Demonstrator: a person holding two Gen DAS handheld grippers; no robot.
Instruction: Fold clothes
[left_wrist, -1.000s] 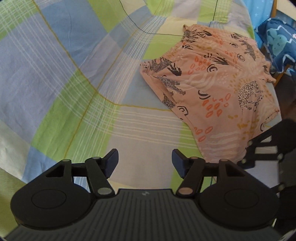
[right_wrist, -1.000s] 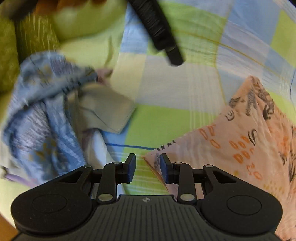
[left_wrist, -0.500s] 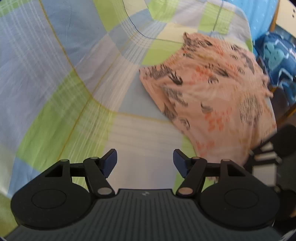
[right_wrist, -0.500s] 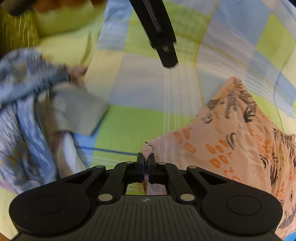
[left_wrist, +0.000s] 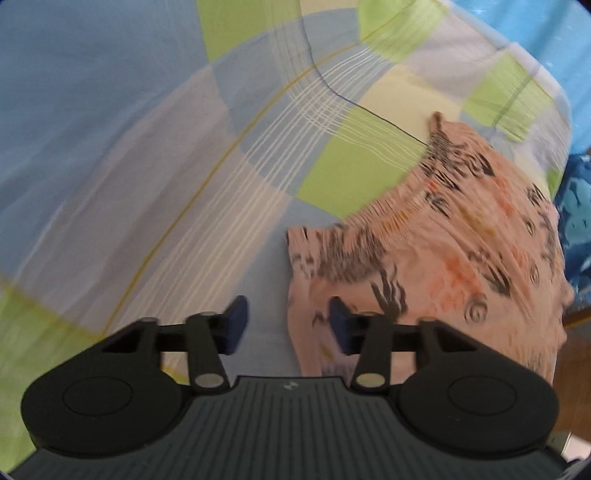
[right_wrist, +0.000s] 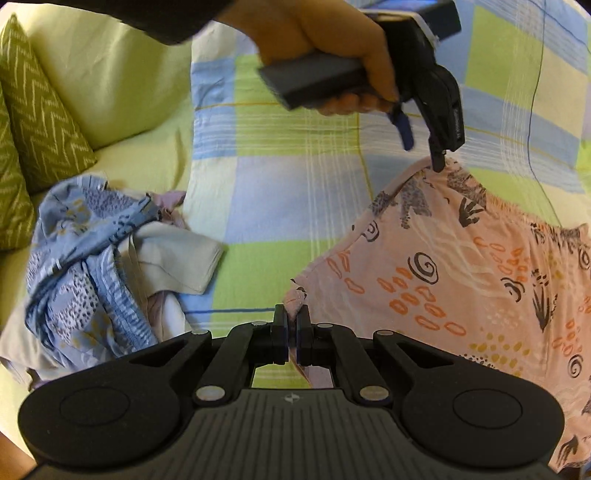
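The right hand-held gripper (right_wrist: 291, 332) now pinches the pink garment's (right_wrist: 461, 266) corner; the left hand-held gripper (left_wrist: 286, 323) (spread) has closed on its far corner, fold beginning.

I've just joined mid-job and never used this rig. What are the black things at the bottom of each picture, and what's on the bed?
Each black thing is a hand-held tool with two fingers; a camera on it looks forward. The right tool is shut on a corner of the pink patterned garment. The left tool, held in a hand, is open at another corner. Both work over a checked bedsheet. A heap of blue and white clothes waits beside a green cushion.
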